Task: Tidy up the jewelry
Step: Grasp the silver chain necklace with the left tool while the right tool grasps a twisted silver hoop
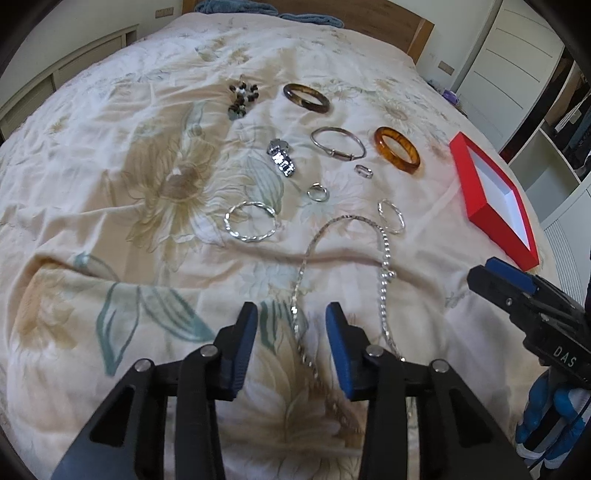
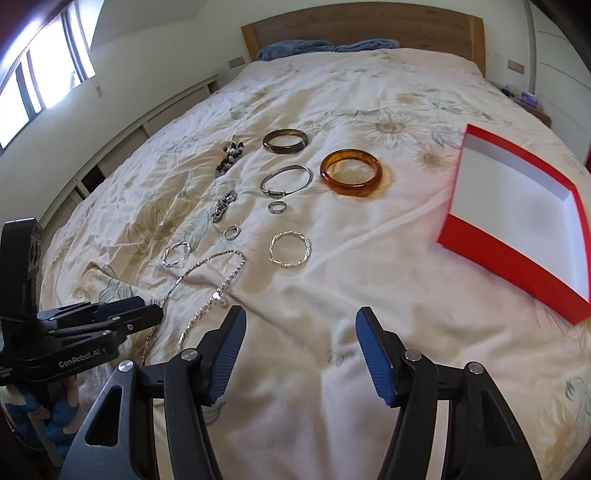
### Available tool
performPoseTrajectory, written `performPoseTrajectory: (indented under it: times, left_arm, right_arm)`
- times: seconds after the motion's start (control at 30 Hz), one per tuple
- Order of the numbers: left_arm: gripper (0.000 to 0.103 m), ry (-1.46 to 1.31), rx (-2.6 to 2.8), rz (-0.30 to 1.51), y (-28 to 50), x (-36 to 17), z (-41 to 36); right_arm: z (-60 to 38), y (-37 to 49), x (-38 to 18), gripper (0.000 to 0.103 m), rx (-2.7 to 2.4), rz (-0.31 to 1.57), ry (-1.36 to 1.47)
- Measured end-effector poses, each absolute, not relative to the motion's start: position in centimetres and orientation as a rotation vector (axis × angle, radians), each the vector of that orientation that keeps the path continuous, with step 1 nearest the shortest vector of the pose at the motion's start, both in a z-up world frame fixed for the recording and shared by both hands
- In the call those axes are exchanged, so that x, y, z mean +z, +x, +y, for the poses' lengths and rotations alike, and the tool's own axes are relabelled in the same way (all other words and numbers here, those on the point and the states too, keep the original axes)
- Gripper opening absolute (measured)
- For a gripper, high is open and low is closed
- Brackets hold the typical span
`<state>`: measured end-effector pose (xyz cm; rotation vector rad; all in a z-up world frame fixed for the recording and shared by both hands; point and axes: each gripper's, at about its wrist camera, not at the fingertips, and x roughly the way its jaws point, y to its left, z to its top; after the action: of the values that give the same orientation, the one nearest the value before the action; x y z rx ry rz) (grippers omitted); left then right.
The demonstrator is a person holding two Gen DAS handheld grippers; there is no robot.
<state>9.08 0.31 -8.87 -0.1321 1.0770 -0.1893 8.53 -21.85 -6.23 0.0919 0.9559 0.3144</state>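
Observation:
Jewelry lies spread on a floral bedspread. A silver chain necklace (image 1: 310,258) (image 2: 207,280) runs toward my open left gripper (image 1: 291,314), which straddles its near end without holding it. Beyond lie an amber bangle (image 1: 398,148) (image 2: 351,171), a dark bangle (image 1: 306,96) (image 2: 285,141), a thin silver bangle (image 1: 338,143) (image 2: 286,180), twisted silver bangles (image 1: 251,220) (image 2: 290,249), rings (image 1: 317,192) (image 2: 277,206), a beaded piece (image 1: 242,96) and a sparkly piece (image 1: 281,158). An empty red box (image 1: 495,199) (image 2: 517,218) sits at the right. My right gripper (image 2: 299,321) is open and empty.
The wooden headboard (image 2: 362,29) and blue pillows (image 2: 295,48) are at the far end. White cabinets (image 1: 517,55) and shelves stand to the right of the bed, a low white unit (image 2: 110,147) and window to the left.

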Motion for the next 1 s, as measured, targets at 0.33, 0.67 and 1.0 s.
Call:
performPoseTrajectory:
  times: [0.33,0.67,1.0]
  left_arm:
    - [0.002,-0.131,-0.198,1.144,11.4,-11.8,-0.2]
    - [0.002,-0.175,-0.224,1.106,11.6,-11.4,0.6]
    - [0.002,-0.213,-0.231,1.077,11.4,-10.1,0.9]
  right_arm:
    - [-20.8,13.5,-8.8,0.043,0.374,1.021,0.109]
    - [-19.3,18.6,-11.3,0.029,0.369,1.062,0.086]
    - [-17.5,19.6,-12.4,0.004,0.352,1.066,-0.019]
